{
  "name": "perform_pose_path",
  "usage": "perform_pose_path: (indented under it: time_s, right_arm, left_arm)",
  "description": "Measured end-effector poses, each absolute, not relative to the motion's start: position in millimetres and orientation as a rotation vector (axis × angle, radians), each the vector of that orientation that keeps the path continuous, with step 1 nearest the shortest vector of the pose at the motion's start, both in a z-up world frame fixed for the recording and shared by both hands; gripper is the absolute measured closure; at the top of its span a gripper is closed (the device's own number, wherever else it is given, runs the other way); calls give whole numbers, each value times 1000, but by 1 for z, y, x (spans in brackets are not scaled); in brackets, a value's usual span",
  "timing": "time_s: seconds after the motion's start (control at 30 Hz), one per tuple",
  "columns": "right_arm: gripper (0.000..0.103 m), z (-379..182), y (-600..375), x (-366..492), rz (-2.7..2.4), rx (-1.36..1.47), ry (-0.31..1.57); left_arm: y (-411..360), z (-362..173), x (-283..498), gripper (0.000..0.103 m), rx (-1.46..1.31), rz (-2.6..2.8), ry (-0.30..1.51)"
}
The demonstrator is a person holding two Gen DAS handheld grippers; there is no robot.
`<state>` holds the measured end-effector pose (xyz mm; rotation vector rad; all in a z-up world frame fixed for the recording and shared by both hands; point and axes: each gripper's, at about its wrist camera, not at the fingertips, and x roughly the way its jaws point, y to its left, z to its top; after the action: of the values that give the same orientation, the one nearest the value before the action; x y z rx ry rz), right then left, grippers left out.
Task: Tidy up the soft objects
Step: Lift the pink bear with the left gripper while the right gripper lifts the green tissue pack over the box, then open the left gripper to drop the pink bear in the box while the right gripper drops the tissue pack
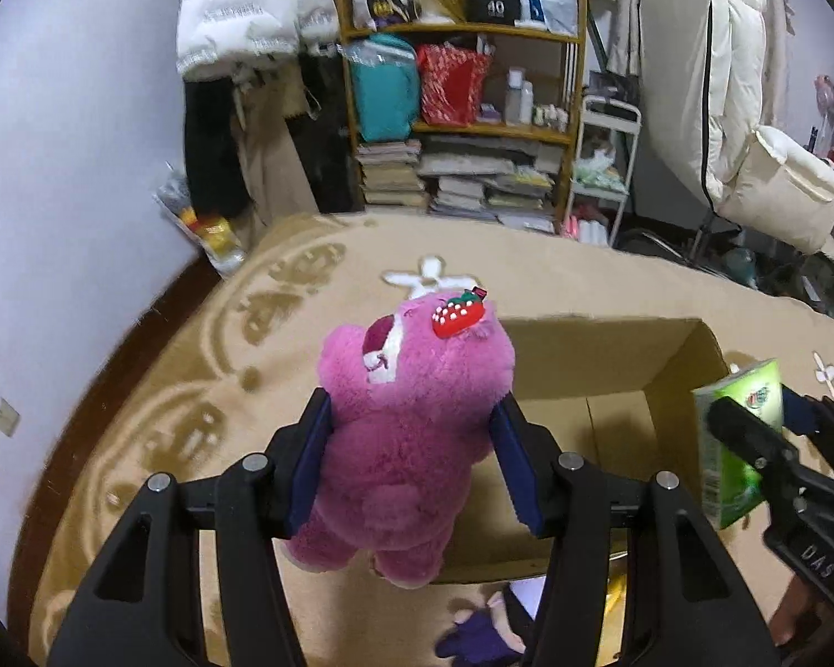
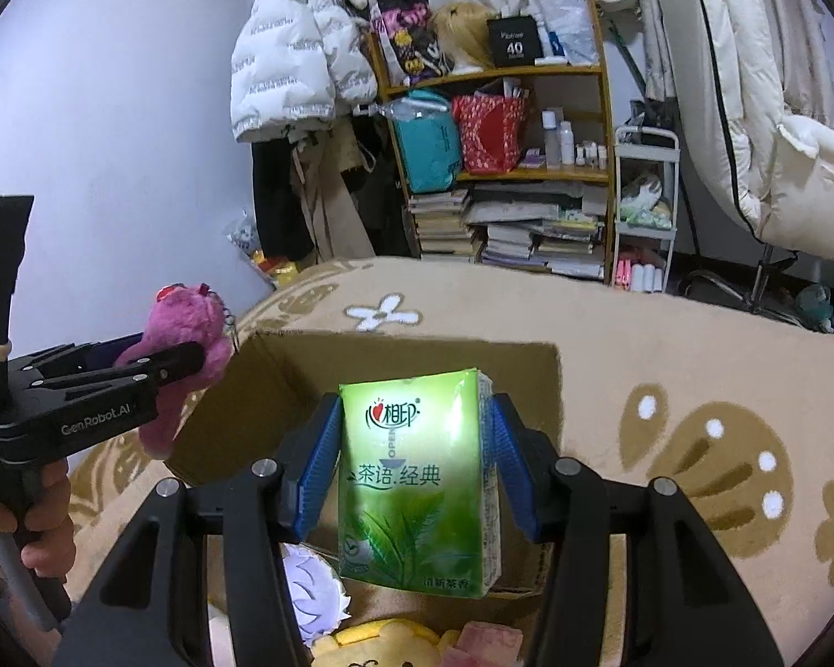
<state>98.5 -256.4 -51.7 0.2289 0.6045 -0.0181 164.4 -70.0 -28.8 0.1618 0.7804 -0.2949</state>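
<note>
My left gripper [image 1: 411, 444] is shut on a pink plush bear [image 1: 417, 422] with a red strawberry clip on its head, held above the left edge of an open cardboard box [image 1: 628, 372]. My right gripper [image 2: 414, 456] is shut on a green tissue pack [image 2: 420, 489], held over the box [image 2: 283, 378]. The bear also shows in the right wrist view [image 2: 183, 344], with the left gripper [image 2: 194, 358] at the left. The tissue pack shows at the right of the left wrist view [image 1: 739, 444], with the right gripper [image 1: 761, 428].
The box lies on a beige patterned blanket [image 1: 194, 389]. Inside it are a yellow plush [image 2: 383, 645], a white-purple soft item [image 2: 311, 589] and a pink item [image 2: 489, 642]. A purple plush [image 1: 483, 633] lies below. A cluttered bookshelf [image 1: 461, 128] and hanging coats stand behind.
</note>
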Motion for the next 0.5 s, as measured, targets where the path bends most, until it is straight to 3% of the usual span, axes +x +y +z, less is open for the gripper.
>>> perform_pose_path:
  time_s: [0.5]
  right_arm:
    - [46, -78, -250, 128, -23, 214, 696]
  left_arm:
    - [-102, -60, 166, 47, 288, -328, 817]
